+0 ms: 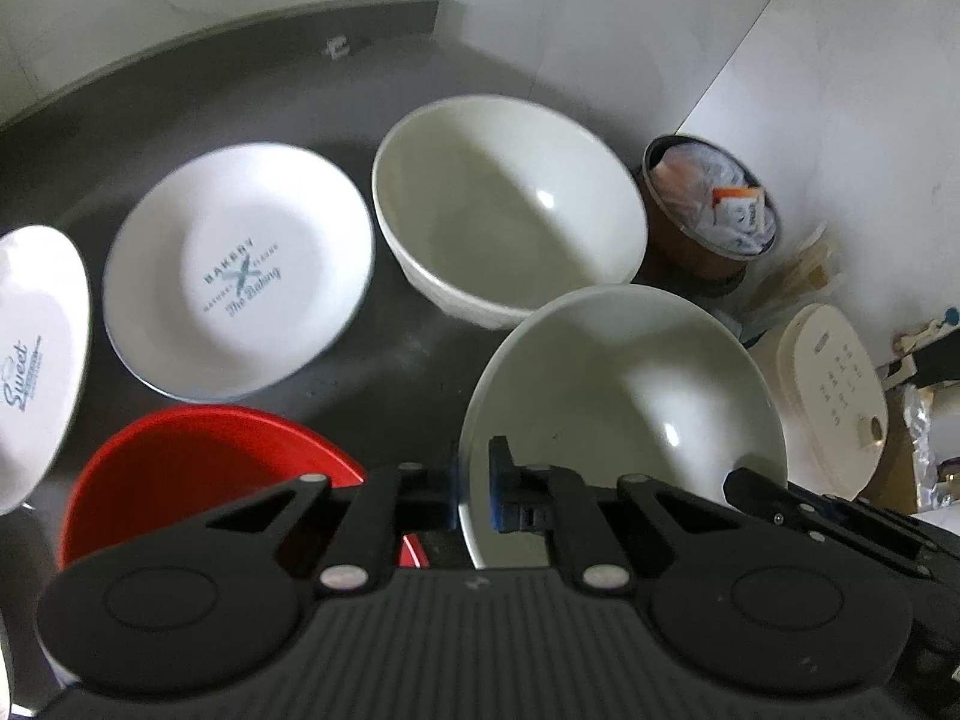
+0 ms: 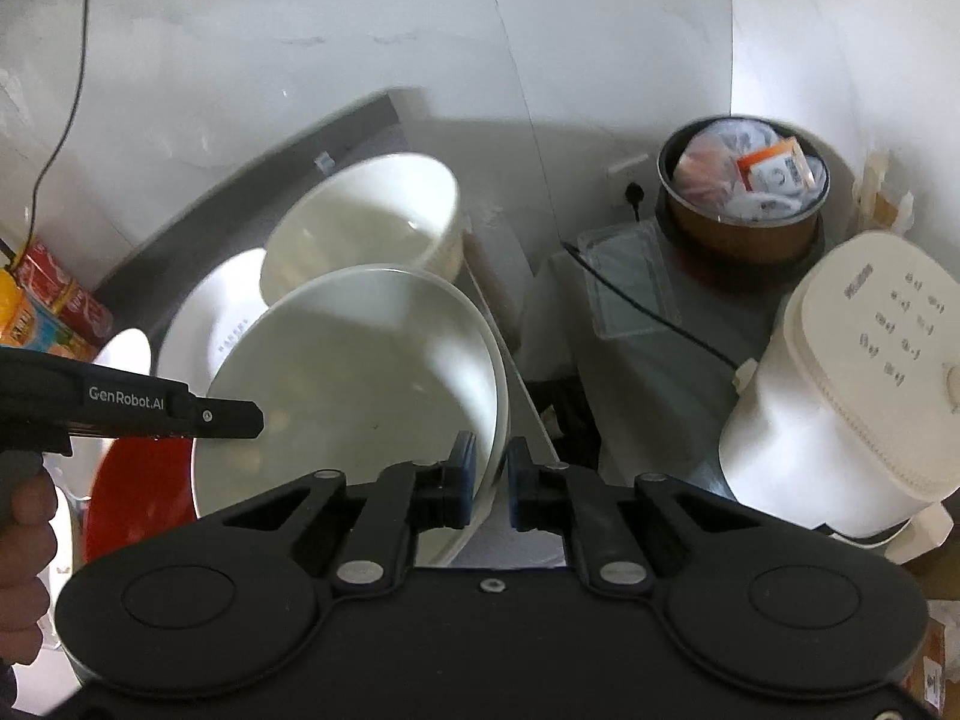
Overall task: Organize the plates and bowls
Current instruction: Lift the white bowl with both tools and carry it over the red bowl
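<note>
Left wrist view: left gripper (image 1: 474,495) pinches the near-left rim of a wide shallow white ceramic bowl (image 1: 636,384), rim sandwiched between the blue pads. Right wrist view: right gripper (image 2: 491,480) straddles the same bowl's (image 2: 360,372) opposite rim; there is a visible gap on the outer side, so it looks not fully clamped, though I can't tell the contact for sure. The bowl is tilted and appears lifted off the dark countertop (image 1: 180,96), but its underside is hidden.

Other dishes:
- Deep white ceramic bowl (image 1: 510,204) is just beyond the held bowl.
- White plate with "Bakery" print (image 1: 240,270) is left of the deep bowl.
- White plate with "Sweet" print (image 1: 36,354) is at the far left edge.
- Red plastic bowl (image 1: 192,468) is near left, right by the held bowl.

Off to the right: brown bin full of wrappers (image 2: 744,192) and a cream rice cooker (image 2: 852,372).

Risks, my read:
- Glazed rim plus thin pad contact means the bowl could pivot or slip if one side lets go while it is tilted.
- Little clearance to the deep bowl and the red bowl, so a swing could chip a rim.
- The right edge of the counter is close, so a drop there goes onto the cooker.
</note>
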The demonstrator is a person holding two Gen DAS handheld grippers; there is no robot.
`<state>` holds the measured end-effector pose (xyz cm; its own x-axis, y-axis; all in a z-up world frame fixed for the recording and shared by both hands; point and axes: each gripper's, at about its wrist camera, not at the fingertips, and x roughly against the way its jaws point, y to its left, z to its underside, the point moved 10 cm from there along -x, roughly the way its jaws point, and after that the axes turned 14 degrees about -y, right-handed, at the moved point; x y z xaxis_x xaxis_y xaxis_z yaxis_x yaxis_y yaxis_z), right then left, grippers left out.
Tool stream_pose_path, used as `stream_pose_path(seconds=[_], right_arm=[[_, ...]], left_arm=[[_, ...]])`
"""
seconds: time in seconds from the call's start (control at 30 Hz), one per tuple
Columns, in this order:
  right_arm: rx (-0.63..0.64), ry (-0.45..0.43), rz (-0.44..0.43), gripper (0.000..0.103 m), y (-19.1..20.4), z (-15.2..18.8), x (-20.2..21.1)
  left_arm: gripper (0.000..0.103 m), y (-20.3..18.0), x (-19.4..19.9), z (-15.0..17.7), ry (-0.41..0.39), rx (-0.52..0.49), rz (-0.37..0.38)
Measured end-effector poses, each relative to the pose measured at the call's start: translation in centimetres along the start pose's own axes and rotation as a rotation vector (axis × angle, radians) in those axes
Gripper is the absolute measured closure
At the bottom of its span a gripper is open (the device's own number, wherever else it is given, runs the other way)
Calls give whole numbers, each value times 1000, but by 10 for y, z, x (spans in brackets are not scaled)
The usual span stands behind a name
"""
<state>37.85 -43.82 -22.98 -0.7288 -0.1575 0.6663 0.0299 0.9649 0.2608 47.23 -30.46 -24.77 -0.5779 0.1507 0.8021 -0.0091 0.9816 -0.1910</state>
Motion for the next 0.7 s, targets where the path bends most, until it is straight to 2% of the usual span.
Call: stream_pose_path(seconds=[0.37, 0.7], right_arm=[[28, -76, -33, 92, 38, -23, 23], [86, -94, -107, 92, 85, -26, 24]], left_arm=[[95, 25, 41, -19, -74, 34, 24], [94, 68, 74, -26, -120, 114, -15]])
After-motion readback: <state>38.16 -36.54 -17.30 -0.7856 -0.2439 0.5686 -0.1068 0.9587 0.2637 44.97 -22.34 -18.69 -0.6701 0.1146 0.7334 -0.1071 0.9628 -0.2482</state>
